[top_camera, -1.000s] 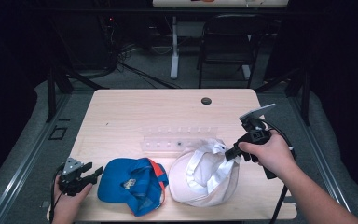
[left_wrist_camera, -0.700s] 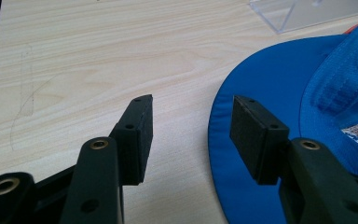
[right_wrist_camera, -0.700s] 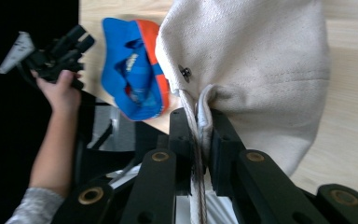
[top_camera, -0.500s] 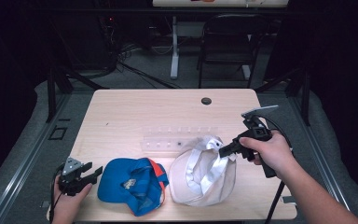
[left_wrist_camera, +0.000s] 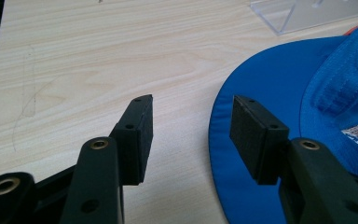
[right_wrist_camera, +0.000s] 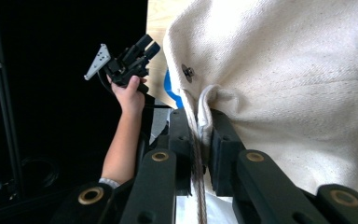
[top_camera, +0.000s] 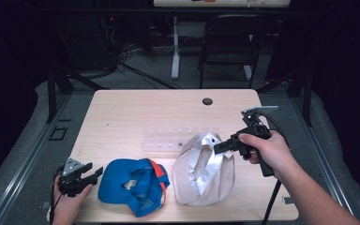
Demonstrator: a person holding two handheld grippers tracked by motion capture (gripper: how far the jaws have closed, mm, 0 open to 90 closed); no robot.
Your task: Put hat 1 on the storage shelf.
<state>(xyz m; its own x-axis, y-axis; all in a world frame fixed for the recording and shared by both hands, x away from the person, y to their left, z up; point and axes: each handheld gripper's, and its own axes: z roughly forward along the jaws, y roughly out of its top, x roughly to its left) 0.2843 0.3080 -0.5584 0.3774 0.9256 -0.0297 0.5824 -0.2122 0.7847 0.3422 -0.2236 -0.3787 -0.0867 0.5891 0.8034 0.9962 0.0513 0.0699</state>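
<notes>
Hand-held grippers: two; caps: two.

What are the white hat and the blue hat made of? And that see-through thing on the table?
White hat: looks like coarse woven cotton canvas, matte; the weave shows.
Blue hat: smooth, thin fabric, perhaps polyester, slightly shiny brim.
See-through rack: clear hard plastic, probably acrylic, glossy edges.
Table: pale wood-grain surface, possibly laminate.
</notes>
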